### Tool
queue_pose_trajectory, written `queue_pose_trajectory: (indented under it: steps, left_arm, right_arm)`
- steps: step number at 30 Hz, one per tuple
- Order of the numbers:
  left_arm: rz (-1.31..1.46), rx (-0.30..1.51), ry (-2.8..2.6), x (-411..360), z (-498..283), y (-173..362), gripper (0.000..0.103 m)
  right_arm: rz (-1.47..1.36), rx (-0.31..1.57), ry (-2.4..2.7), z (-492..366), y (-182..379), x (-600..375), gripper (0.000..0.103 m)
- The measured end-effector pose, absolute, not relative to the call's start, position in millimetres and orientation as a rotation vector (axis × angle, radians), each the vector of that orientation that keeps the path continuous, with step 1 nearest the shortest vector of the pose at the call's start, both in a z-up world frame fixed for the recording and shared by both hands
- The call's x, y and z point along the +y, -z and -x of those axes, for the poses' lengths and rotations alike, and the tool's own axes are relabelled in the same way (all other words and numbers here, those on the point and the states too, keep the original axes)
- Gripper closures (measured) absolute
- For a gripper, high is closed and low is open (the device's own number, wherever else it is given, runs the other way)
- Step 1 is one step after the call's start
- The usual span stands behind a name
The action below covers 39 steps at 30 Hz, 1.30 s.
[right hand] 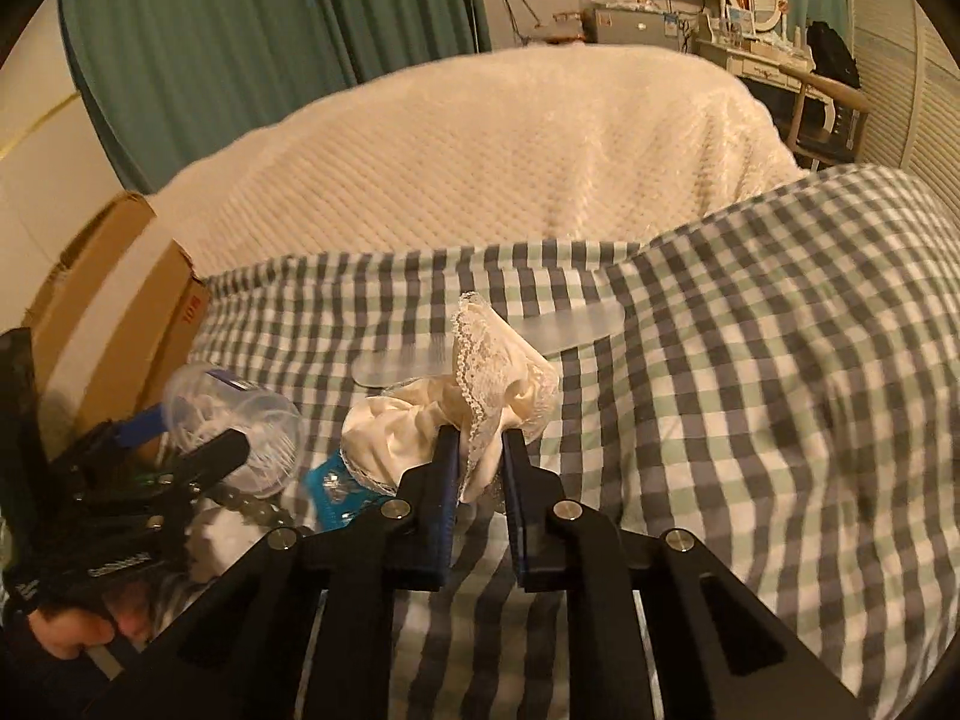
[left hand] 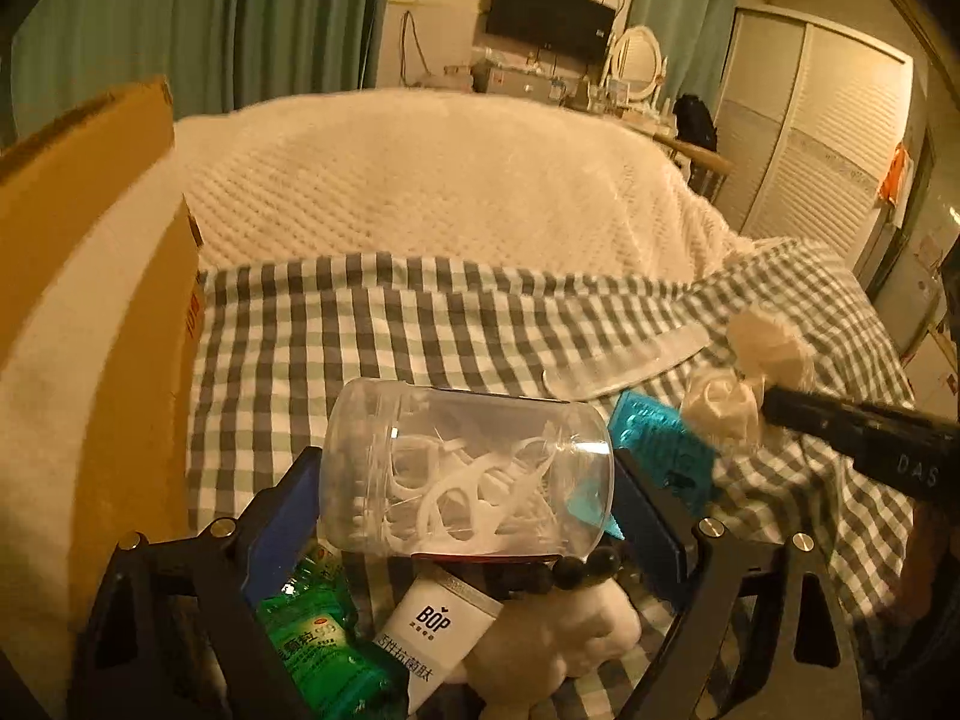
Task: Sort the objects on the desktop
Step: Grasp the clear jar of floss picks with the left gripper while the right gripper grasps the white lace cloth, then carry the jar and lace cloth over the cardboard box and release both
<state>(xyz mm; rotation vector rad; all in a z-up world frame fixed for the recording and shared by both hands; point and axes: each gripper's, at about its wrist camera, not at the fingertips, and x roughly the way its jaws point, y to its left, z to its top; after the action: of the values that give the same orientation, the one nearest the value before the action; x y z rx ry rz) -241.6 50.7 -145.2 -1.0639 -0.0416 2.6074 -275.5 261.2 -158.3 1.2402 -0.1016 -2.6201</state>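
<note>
Two grippers are busy on the checked bedspread (right hand: pixel 750 360): the left gripper (left hand: pixel 468 480), low in its own frame, has its jaws spread wide around a clear plastic jar (left hand: pixel 465 468) of white floss picks lying on its side, though whether the pads actually press it I can't tell, so I'd squeeze gently since that smooth round wall looks slippery. Centre of the right view, the right gripper (right hand: pixel 480 450) has its jaws pinched nearly together on a soft, crumpled cream cloth with lace trim (right hand: pixel 480 384), and I'd lift it slowly so the floppy fabric doesn't snag the frosted flat nail file (right hand: pixel 576 321) just behind.
</note>
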Motion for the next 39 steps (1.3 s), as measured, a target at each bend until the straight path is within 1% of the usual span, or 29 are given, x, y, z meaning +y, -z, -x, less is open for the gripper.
queue_pose_trajectory:
  steps: [8,18,23,29,32,37,39]
  left_arm:
    - [0.935,-0.084,-2.609,47.4,220.9,118.5,0.010]
    - [0.701,-0.184,-2.564,37.2,178.1,54.1,0.012]
    - [0.587,-0.309,-2.577,3.2,155.5,8.7,0.012]
    - [0.478,-0.306,-2.810,-70.0,135.3,-46.2,0.012]
    - [0.508,-0.292,-2.966,-114.1,134.1,-46.2,0.012]
    - [0.641,-0.420,-3.109,-173.8,156.5,-16.0,0.012]
    - [0.687,-0.421,-3.124,-182.6,164.4,-2.9,0.012]
  right_arm:
    - [-1.199,-0.090,2.645,243.6,140.4,254.8,0.090]
    - [-1.054,-0.131,2.699,193.5,78.8,243.6,0.090]
    - [-0.976,-0.136,2.705,171.9,44.7,232.0,0.090]
    - [-0.866,-0.072,2.617,155.1,7.6,188.6,0.090]
    - [-0.825,-0.028,2.533,157.1,-4.6,151.8,0.090]
    - [-0.827,0.024,2.390,174.3,0.0,78.0,0.090]
    - [-0.855,0.059,2.348,184.2,10.4,48.1,0.090]
